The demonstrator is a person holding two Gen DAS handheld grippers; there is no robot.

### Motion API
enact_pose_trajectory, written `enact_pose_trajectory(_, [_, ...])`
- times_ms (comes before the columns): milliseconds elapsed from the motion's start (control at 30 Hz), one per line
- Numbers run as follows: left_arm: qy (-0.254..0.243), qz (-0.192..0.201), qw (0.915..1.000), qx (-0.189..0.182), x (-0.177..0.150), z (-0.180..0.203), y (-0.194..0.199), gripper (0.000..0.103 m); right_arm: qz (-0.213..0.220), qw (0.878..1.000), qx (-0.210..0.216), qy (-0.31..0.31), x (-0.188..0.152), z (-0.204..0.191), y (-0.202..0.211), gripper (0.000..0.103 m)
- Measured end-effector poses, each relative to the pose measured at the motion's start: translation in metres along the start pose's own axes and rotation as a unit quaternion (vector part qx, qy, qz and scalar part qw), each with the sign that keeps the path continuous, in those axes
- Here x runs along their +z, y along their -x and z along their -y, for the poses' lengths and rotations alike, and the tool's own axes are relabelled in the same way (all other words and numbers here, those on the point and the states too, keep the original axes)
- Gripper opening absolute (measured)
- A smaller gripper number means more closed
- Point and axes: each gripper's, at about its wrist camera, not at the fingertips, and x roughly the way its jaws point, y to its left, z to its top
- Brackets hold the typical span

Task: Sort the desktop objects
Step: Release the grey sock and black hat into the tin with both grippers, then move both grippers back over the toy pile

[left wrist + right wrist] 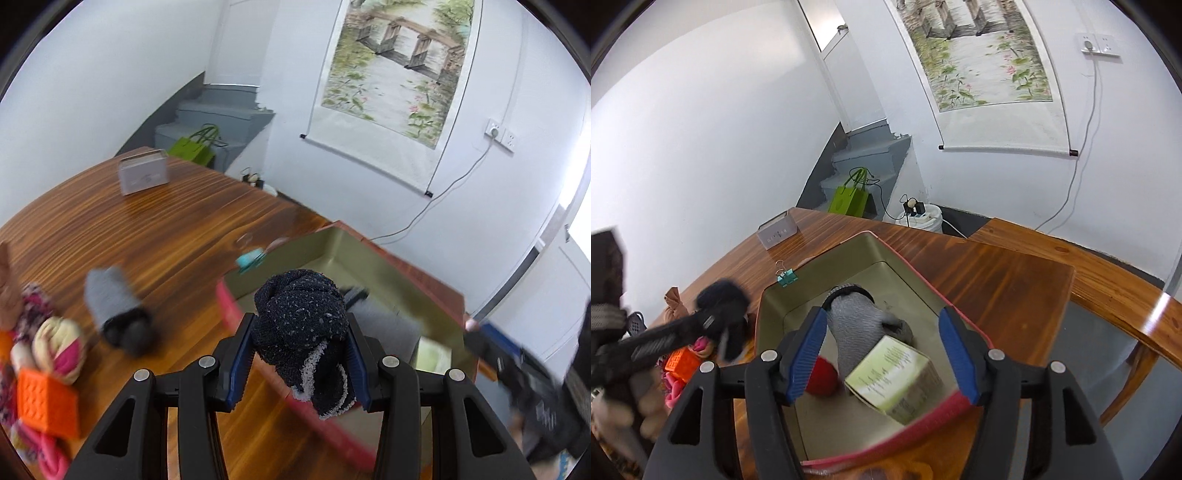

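My left gripper is clamped on a dark sock, held above the near rim of the tray. A grey sock lies on the table to the left. My right gripper hangs with jaws apart over the tray, which holds a grey sock, a red ball and a green box.

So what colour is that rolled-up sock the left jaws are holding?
The rolled sock is dark navy flecked with white, with a white cuff edge; the left wrist view shows it best.
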Motion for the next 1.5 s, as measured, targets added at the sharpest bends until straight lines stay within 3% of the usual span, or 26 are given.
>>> enact_pose_trajectory(333, [-0.018, -0.012, 0.9998, 0.006, 0.017, 0.018, -0.042, 0.051, 0.003, 1.000, 0.006, -0.013, -0.008, 0.010, 0.014, 0.069])
enact_pose_trajectory(400, [-0.016, -0.009, 0.9998, 0.012, 0.015, 0.016, -0.040, 0.070, 0.001, 1.000, 0.009, -0.015, -0.009, 0.009, 0.013, 0.070])
enact_pose_trajectory(433, [-0.013, -0.003, 0.9998, 0.015, 0.014, 0.013, -0.038, 0.073, -0.001, 1.000, 0.010, -0.016, -0.010, 0.009, 0.012, 0.070])
enact_pose_trajectory(833, [0.007, 0.003, 0.9991, 0.042, -0.014, -0.026, 0.004, 0.073, -0.004, 0.999, 0.035, -0.008, -0.018, -0.017, 0.010, 0.070])
enact_pose_trajectory(1200, [0.062, 0.001, 0.9929, 0.102, -0.075, -0.102, 0.080, 0.073, -0.017, 0.995, 0.090, 0.029, -0.033, -0.085, 0.004, 0.070])
enact_pose_trajectory(1500, [0.134, -0.019, 0.9745, 0.179, -0.145, -0.190, 0.136, 0.073, -0.064, 0.984, 0.146, 0.077, -0.068, -0.162, -0.012, 0.073])
